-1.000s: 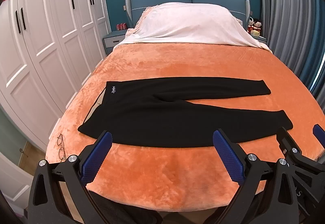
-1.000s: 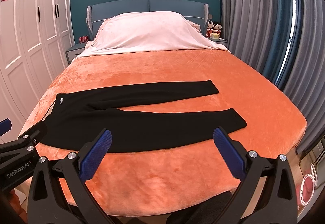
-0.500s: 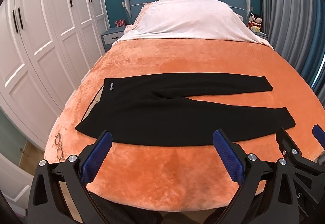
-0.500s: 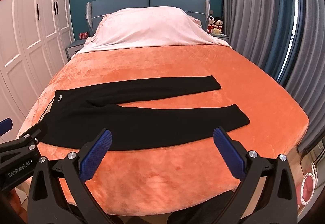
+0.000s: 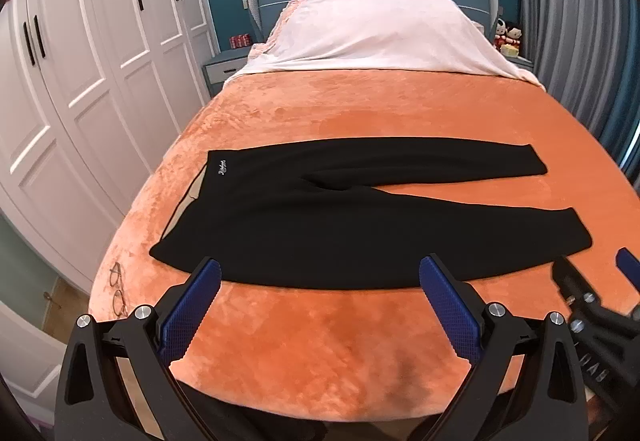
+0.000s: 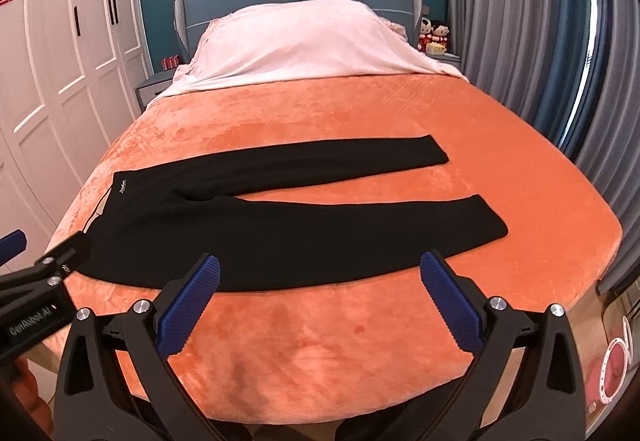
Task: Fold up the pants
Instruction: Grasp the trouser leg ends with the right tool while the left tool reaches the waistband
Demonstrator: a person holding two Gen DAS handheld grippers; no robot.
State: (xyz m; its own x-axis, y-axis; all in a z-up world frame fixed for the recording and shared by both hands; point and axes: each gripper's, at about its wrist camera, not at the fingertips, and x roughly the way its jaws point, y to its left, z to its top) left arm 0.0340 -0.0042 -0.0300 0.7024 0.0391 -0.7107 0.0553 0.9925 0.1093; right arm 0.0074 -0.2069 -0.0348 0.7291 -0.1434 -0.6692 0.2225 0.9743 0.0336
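Black pants (image 5: 340,217) (image 6: 280,229) lie flat across the orange bed cover, waistband to the left, both legs spread apart and pointing right. My left gripper (image 5: 320,273) hovers open just in front of the near edge of the pants, around the hip and thigh. My right gripper (image 6: 320,273) is also open, over the near edge of the closer leg. Neither holds anything. Each gripper shows at the edge of the other's view.
The orange bed cover (image 5: 360,113) ends at a near edge below the grippers. A pink duvet (image 5: 380,29) is heaped at the headboard. Eyeglasses (image 5: 118,289) lie at the bed's left corner. White wardrobes (image 5: 80,81) stand left, grey curtains (image 6: 540,41) right.
Both grippers have moved forward and a little lower toward the pants, whose near edge now reaches the fingertips. The pants have not moved.
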